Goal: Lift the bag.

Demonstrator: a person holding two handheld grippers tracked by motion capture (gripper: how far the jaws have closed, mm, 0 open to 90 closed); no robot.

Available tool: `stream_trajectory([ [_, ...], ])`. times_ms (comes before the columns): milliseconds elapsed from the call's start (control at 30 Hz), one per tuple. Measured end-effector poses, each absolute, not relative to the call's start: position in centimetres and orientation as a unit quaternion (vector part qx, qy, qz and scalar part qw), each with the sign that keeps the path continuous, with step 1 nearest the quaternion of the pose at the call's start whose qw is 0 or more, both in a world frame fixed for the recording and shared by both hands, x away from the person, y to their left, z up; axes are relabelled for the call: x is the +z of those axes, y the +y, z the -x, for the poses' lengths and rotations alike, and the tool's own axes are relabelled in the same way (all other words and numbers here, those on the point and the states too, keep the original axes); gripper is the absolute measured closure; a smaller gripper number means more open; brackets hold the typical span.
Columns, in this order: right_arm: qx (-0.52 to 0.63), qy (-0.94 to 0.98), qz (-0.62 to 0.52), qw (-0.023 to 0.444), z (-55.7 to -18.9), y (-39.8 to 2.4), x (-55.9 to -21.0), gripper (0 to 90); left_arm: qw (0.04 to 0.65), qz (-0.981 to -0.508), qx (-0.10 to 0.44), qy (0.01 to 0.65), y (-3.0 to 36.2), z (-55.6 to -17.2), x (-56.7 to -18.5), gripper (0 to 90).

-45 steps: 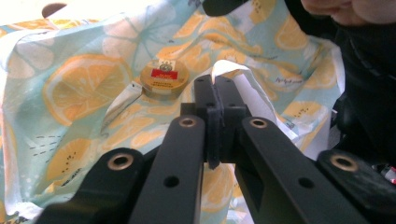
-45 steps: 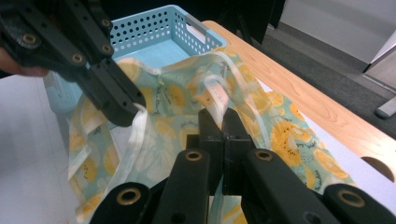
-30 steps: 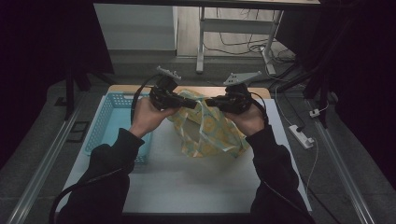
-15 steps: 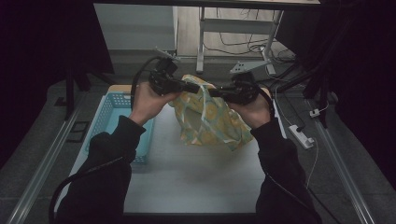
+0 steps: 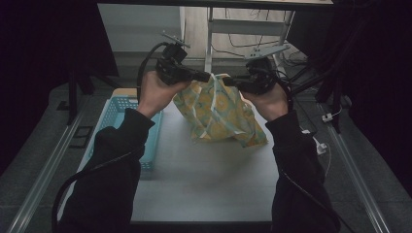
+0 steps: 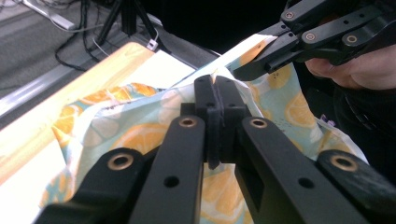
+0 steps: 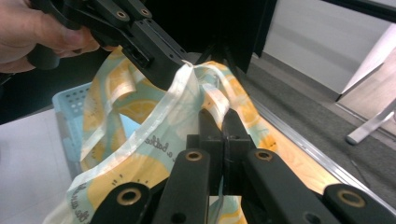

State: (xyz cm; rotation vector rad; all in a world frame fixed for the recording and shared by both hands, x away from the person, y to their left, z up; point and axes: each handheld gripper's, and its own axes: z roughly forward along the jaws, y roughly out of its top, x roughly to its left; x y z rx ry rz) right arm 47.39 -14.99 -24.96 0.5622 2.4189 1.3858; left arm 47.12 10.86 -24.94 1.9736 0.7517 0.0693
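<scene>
Both grippers are pinching the top edge of the lemon-print bag (image 5: 219,112) — the left gripper (image 5: 206,76) and the right gripper (image 5: 227,81) clenched on it from either side — and it is hanging above the white table (image 5: 204,179), beside the blue basket (image 5: 112,114).

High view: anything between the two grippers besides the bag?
No. Just the top edge of the lemon-print bag, pinched by the left gripper and right gripper; the rest hangs down toward the table.
</scene>
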Motion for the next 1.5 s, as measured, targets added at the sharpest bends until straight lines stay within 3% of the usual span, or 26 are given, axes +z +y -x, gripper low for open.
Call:
stream_trajectory([
  [633, 0.484, 0.825, -0.215, 0.195, -48.3, -14.1, -21.2, 89.5, 0.511, -0.794, 0.083, 0.318, 11.6, -47.1, -21.8, 89.6],
  [1500, 0.467, 0.846, -0.212, 0.145, -49.4, -14.1, -27.4, 87.3, 0.462, -0.832, 0.075, 0.298, 9.7, -48.6, -28.4, 88.3],
])
